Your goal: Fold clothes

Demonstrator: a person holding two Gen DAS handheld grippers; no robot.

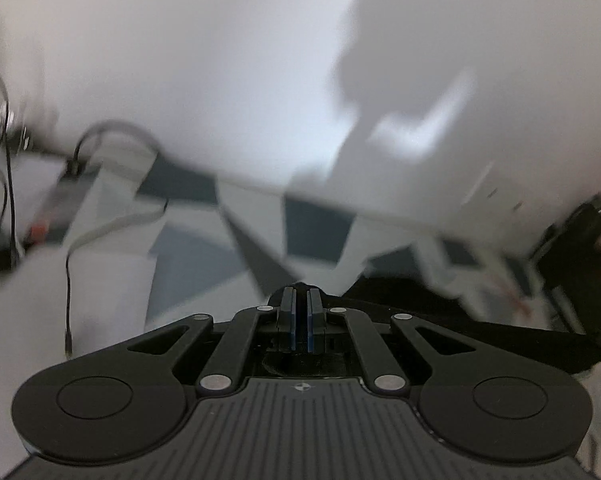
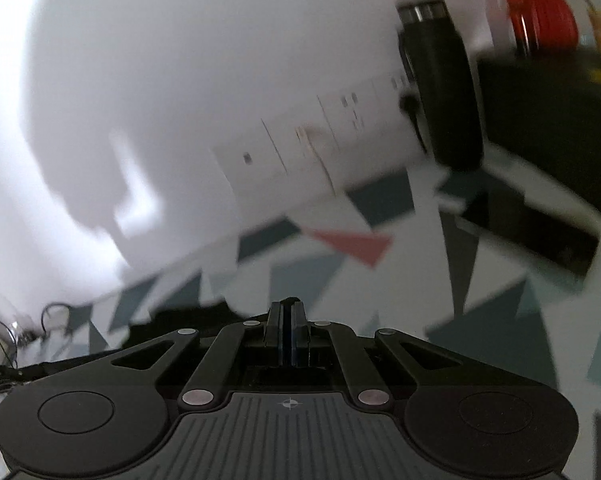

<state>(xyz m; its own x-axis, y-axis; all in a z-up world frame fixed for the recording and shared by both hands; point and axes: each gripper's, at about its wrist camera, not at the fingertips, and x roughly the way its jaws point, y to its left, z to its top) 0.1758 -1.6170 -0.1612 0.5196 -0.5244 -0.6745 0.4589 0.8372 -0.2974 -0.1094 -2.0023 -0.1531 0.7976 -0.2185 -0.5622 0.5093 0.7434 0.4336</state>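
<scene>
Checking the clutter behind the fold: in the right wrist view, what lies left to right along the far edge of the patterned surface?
Tangled cables → white socket strip → black cylinder → orange object.

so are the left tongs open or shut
Shut: in the left wrist view the left tongs have their two blue-edged fingers nearly touching, pinching dark cloth at the tips.

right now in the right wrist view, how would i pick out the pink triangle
Start at the white wall, then drop to the patterned cloth with grey and teal triangles below it. Near its far edge lies the pink triangle, the only warm-coloured patch there.
</scene>
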